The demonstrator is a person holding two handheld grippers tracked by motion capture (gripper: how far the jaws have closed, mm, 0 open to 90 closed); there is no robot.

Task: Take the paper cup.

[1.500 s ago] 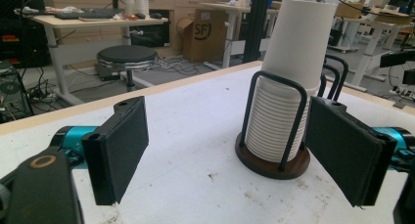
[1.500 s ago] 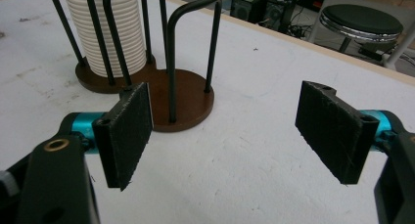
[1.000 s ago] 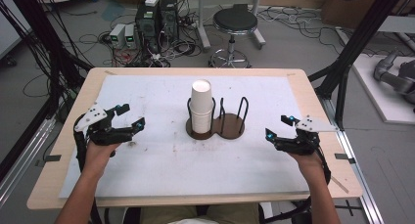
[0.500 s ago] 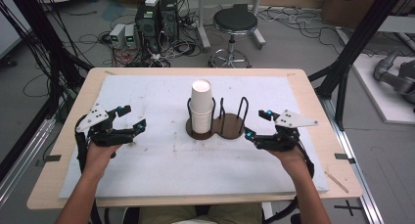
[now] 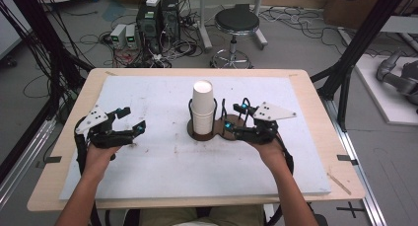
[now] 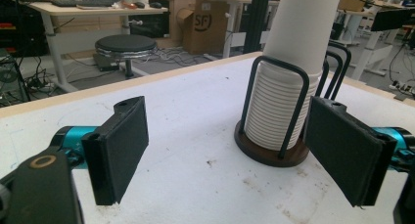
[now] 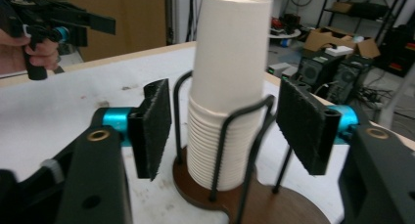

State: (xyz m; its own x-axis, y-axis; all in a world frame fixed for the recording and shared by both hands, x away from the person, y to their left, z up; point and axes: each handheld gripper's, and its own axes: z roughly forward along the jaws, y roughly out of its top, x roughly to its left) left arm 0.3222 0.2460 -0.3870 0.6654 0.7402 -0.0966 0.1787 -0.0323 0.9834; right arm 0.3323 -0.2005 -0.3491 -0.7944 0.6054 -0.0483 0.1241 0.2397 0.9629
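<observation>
My right tongs (image 5: 233,115) gape beside the cup stack (image 5: 202,106) in its holder (image 5: 213,132) mid-table; my left tongs (image 5: 132,119) gape near the left edge.

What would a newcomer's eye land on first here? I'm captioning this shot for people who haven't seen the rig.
First, the tall stack of white paper cups standing in a dark wire holder at the middle of the white-covered table. Next, the right gripper, jaws open, close beside the holder's empty side. The left gripper, also open, is off to the left, apart from the cups.
</observation>
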